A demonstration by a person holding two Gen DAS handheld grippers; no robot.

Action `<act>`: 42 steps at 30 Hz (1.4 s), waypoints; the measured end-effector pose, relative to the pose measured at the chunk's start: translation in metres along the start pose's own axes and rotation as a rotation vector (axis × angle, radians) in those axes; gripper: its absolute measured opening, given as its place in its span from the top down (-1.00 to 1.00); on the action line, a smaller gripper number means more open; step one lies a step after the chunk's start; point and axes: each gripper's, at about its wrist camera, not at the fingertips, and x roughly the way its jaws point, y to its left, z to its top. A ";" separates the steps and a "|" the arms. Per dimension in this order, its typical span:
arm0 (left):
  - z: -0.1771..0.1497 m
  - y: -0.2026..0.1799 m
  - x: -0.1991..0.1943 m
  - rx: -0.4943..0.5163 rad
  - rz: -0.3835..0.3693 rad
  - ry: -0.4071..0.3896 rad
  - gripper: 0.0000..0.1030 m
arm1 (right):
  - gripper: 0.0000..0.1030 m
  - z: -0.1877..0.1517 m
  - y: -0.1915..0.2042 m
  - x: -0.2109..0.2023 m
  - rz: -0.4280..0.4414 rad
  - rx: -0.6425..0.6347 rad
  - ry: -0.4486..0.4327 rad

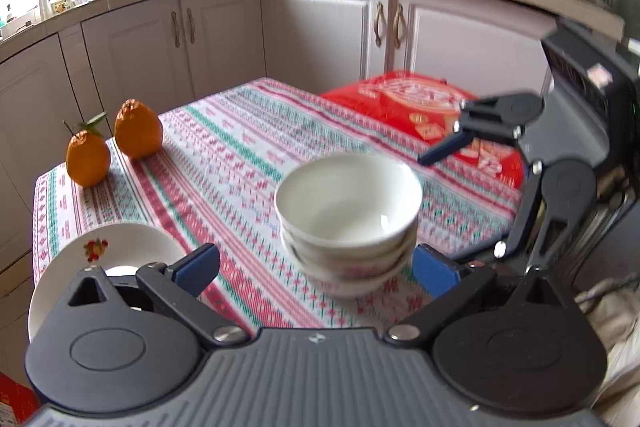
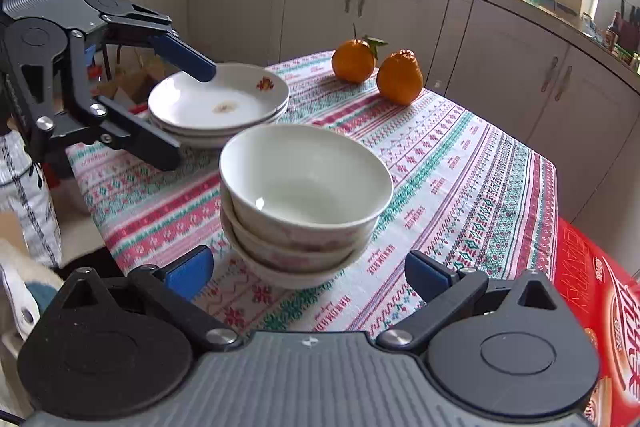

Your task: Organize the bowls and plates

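Three white bowls with a pink pattern sit nested in a stack (image 2: 304, 187) on the patterned tablecloth (image 2: 460, 167). My right gripper (image 2: 310, 275) is open, its blue fingertips either side of the stack's base and apart from it. To the left, white plates with a fruit motif form a low stack (image 2: 224, 99). My left gripper (image 2: 190, 115) is open at that stack's near rim, one blue finger (image 2: 188, 61) over the top plate. In the left wrist view the bowl stack (image 1: 348, 203) stands beyond my left gripper (image 1: 316, 269), with the plates (image 1: 120, 247) at lower left.
Two oranges (image 2: 354, 61) (image 2: 400, 79) stand at the table's far corner. A red package (image 2: 600, 307) lies on the right end of the table. Kitchen cabinets (image 2: 400, 7) and a cluttered counter run behind. A person's patterned clothing (image 2: 24, 187) shows at the left.
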 end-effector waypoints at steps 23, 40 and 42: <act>-0.002 0.002 0.092 0.207 -0.213 0.191 -0.92 | -0.99 0.011 -0.027 0.062 0.212 -0.225 0.130; 0.013 0.008 0.098 0.296 -0.320 0.218 -0.73 | -0.85 0.021 -0.032 0.066 0.312 -0.295 0.141; 0.014 0.009 0.099 0.302 -0.335 0.227 -0.70 | -0.82 0.021 -0.032 0.067 0.323 -0.298 0.144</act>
